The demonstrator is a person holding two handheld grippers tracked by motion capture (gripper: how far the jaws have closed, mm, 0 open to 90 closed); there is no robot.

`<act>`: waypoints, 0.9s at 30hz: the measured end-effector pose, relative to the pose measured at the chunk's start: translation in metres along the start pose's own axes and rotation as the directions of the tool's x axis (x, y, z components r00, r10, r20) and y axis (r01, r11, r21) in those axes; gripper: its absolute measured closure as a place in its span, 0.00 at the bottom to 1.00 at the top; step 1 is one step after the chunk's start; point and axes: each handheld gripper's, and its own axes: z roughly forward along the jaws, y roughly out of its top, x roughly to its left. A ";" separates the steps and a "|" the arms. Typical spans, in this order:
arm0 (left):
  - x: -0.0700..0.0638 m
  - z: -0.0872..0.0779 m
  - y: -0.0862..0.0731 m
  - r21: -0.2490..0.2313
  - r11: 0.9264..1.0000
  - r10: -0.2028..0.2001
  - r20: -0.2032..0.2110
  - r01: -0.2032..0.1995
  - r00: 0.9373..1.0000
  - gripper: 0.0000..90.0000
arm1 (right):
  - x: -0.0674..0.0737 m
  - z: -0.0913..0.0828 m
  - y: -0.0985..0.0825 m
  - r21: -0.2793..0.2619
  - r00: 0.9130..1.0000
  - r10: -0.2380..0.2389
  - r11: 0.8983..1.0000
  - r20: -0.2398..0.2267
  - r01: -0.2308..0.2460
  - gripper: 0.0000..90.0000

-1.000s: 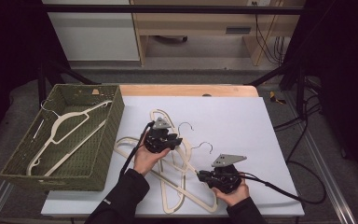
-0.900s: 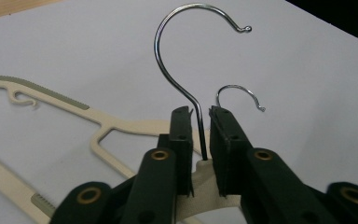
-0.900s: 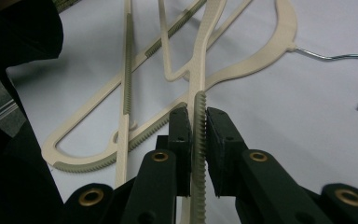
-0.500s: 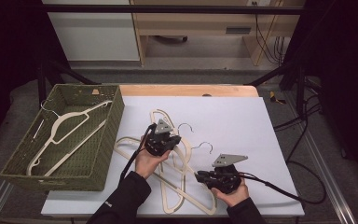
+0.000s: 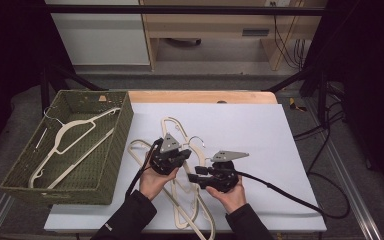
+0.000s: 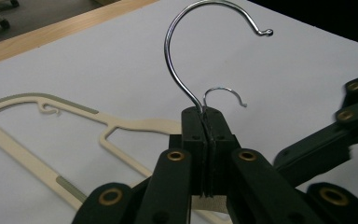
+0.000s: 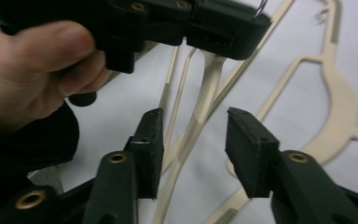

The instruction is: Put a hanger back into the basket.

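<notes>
Bench (image 5: 260, 125) with white cover, seen from above. At its left edge stands a green woven basket (image 5: 115, 150) holding one cream hanger (image 5: 72, 131). Near the front middle lies a loose pile of cream hangers (image 5: 185, 210), overlapping one another. Left hand-held gripper (image 5: 182, 156) — jaws pressed fully together on the neck of a hanger's metal hook (image 6: 182, 51), which rises above the jaw tips in the left gripper view. Right hand-held gripper (image 5: 192, 177) — just beside the left one, jaws partly apart and just now opening; a cream hanger arm (image 7: 200, 107) lies on the bench between them, the pads clear of it.
</notes>
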 end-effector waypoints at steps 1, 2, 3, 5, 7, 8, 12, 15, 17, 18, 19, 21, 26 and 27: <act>-0.001 -0.001 0.000 -0.001 1.000 0.000 0.005 0.000 1.000 0.98 | 0.000 0.000 0.000 0.000 1.000 0.000 1.000 0.000 0.000 0.66; -0.002 -0.002 0.000 -0.001 1.000 0.000 0.013 0.000 1.000 0.98 | 0.001 0.005 0.001 0.009 1.000 0.012 1.000 -0.015 -0.012 0.69; -0.003 -0.002 0.000 -0.004 1.000 -0.002 0.016 0.002 1.000 0.98 | 0.001 0.010 0.001 0.017 0.999 0.018 1.000 -0.028 -0.017 0.72; -0.005 -0.004 0.000 -0.003 1.000 0.002 0.023 -0.002 1.000 0.98 | 0.001 0.016 0.001 0.035 0.999 0.021 0.999 -0.027 -0.020 0.79; -0.006 -0.005 -0.001 -0.001 1.000 0.008 0.023 -0.008 1.000 0.98 | 0.001 0.019 0.001 0.049 0.999 0.030 0.998 -0.027 -0.028 0.85; -0.005 -0.006 -0.002 -0.004 1.000 0.006 0.029 -0.006 1.000 0.96 | 0.000 0.020 0.001 0.054 0.998 0.049 0.997 -0.035 -0.047 0.87; -0.001 -0.017 0.000 -0.032 0.998 -0.055 0.104 0.058 0.993 0.84 | 0.001 0.018 0.002 0.046 0.995 0.082 0.996 -0.056 -0.079 0.90; 0.003 -0.032 0.003 -0.057 0.996 -0.065 0.141 0.073 0.988 0.56 | 0.002 0.011 0.007 0.039 0.992 0.097 0.995 -0.081 -0.094 0.95; 0.006 -0.044 0.005 -0.085 0.994 -0.056 0.147 0.069 0.988 0.50 | 0.003 0.009 0.008 0.035 0.992 0.091 0.995 -0.091 -0.088 0.96; 0.007 -0.051 0.005 -0.096 0.993 -0.052 0.158 0.067 0.986 0.38 | 0.004 0.004 0.011 0.029 0.992 0.073 0.997 -0.099 -0.071 0.96; 0.009 -0.058 0.005 -0.110 0.992 -0.044 0.164 0.063 0.986 0.38 | 0.004 0.004 0.011 0.029 0.992 0.073 0.997 -0.099 -0.071 0.96; 0.011 -0.070 0.005 -0.125 0.991 -0.026 0.157 0.046 0.987 0.28 | 0.005 -0.002 0.012 0.032 0.995 0.049 0.998 -0.090 -0.046 0.96; 0.014 -0.091 -0.003 -0.117 0.993 0.005 0.147 0.012 0.989 0.15 | 0.008 -0.021 0.017 0.029 0.990 -0.045 0.998 -0.132 0.050 0.96; 0.014 -0.092 -0.006 -0.104 0.995 0.011 0.147 0.004 0.989 0.15 | 0.008 -0.021 0.017 0.029 0.990 -0.045 0.998 -0.132 0.050 0.96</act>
